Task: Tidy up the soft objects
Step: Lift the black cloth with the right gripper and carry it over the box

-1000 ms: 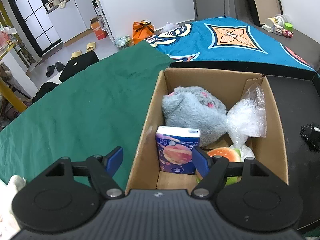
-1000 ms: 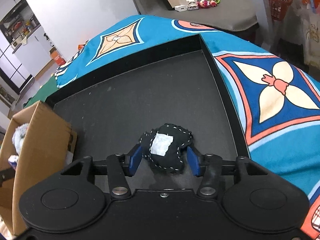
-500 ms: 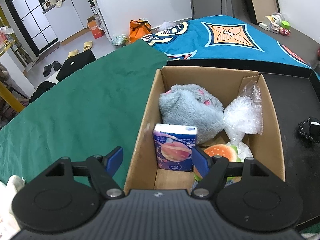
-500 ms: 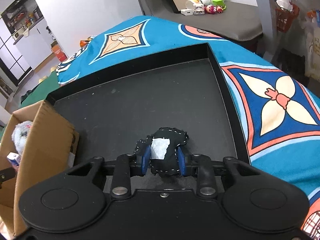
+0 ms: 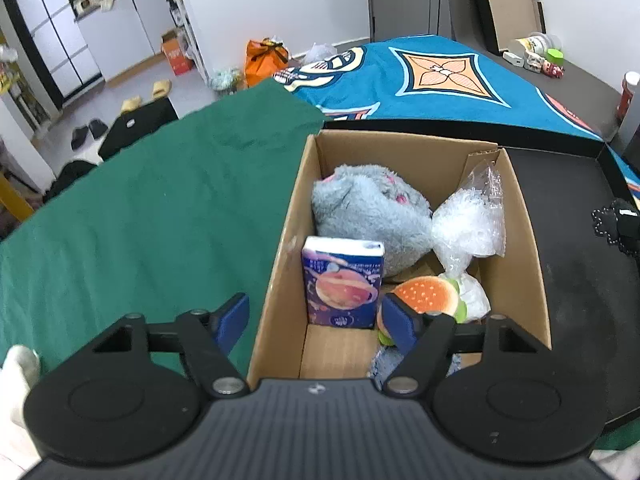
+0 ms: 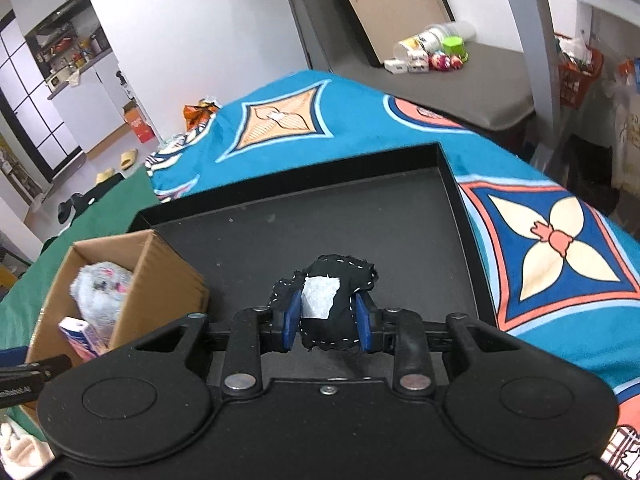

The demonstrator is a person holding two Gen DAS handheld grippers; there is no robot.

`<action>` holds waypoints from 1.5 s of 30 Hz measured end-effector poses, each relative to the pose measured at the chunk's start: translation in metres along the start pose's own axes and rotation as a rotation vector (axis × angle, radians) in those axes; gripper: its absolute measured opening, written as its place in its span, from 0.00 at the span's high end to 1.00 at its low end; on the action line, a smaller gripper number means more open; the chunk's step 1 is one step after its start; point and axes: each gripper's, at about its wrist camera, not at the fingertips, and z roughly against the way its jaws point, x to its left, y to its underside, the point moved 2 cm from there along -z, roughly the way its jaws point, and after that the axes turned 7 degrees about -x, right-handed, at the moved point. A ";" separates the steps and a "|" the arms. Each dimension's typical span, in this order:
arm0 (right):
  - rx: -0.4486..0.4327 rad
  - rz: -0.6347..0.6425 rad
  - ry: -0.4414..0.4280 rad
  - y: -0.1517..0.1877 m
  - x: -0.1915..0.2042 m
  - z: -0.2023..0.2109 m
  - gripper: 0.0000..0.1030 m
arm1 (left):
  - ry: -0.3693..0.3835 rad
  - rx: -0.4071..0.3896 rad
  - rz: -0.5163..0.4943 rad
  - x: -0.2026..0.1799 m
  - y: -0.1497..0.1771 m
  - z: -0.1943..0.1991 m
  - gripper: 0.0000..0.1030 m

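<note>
R gripper [image 6: 327, 322] clenched on black stitched plushie [image 6: 334, 304], above tray [image 6: 460, 184]. L gripper [image 5: 314, 320] released at cardboard box [image 5: 524, 240]. Risk: squashy fabric slips mid-carry, or snags box rim.

**Surroundings of the work surface, seen from both wrist views**

A dark green cloth [image 5: 132, 216] covers the near table; beside it lies a teal blanket with orange diamond motifs [image 5: 440, 76]. A shallow black rectangular tray [image 6: 360, 220] rests on that blanket. Beyond the blanket, a grey padded bench [image 6: 460, 76] carries a tipped clear plastic jar with a yellow label [image 6: 424, 38], a lime-green cup [image 6: 454, 46] and small red toys [image 6: 444, 60]. A brown board [image 6: 384, 4] leans on the wall behind the bench. On the pale floor stand an orange bag [image 5: 266, 58], an orange carton [image 5: 176, 54], yellow slippers [image 5: 160, 88] and black slippers [image 5: 90, 132].
</note>
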 end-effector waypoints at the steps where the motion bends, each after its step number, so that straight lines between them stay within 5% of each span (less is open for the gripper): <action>1: -0.005 0.003 -0.002 -0.001 0.002 0.002 0.72 | 0.004 0.003 0.012 0.002 0.001 0.000 0.32; 27: -0.067 0.106 -0.097 -0.005 0.080 0.032 0.71 | 0.045 0.027 0.136 0.039 0.022 -0.004 0.87; 45: -0.032 0.157 -0.209 0.009 0.139 0.039 0.71 | 0.097 -0.006 0.168 0.047 0.026 -0.001 0.89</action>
